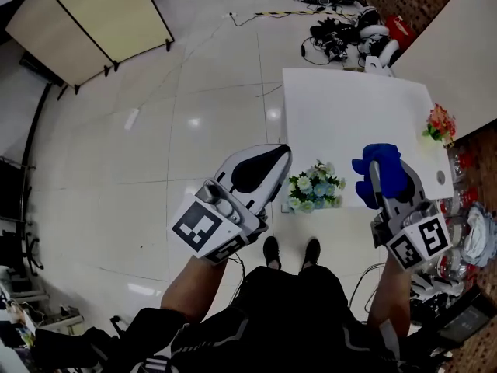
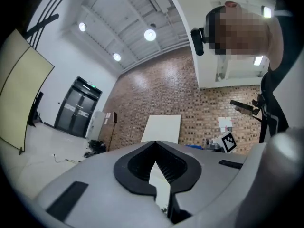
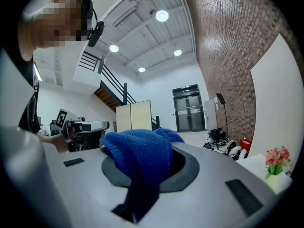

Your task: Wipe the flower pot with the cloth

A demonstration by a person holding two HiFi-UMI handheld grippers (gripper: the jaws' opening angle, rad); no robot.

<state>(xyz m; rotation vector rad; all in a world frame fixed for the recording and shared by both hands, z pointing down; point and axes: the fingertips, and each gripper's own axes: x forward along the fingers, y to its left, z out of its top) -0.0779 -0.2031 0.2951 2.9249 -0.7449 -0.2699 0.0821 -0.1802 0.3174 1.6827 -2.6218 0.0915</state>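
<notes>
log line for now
left gripper: shut, empty | right gripper: shut on blue knitted cloth | pot of white and blue flowers: untouched on white table

Open surface is offered across the middle of the white table (image 1: 353,107); its near left corner is blocked by the flower pot (image 1: 314,186), its right edge by a small red bouquet (image 1: 440,123).

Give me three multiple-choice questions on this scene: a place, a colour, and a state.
1. Where is the blue-flowered pot? A floor; B white table, near edge; C chair.
2. Colour of the cloth? A blue; B red; C yellow.
3. State of the left hand-held gripper? A shut on cloth; B wide open; C shut, empty.
B, it stands at the table edge nearest the person; A, blue knit fills the right hand-held gripper; C, its jaws meet on nothing.
</notes>
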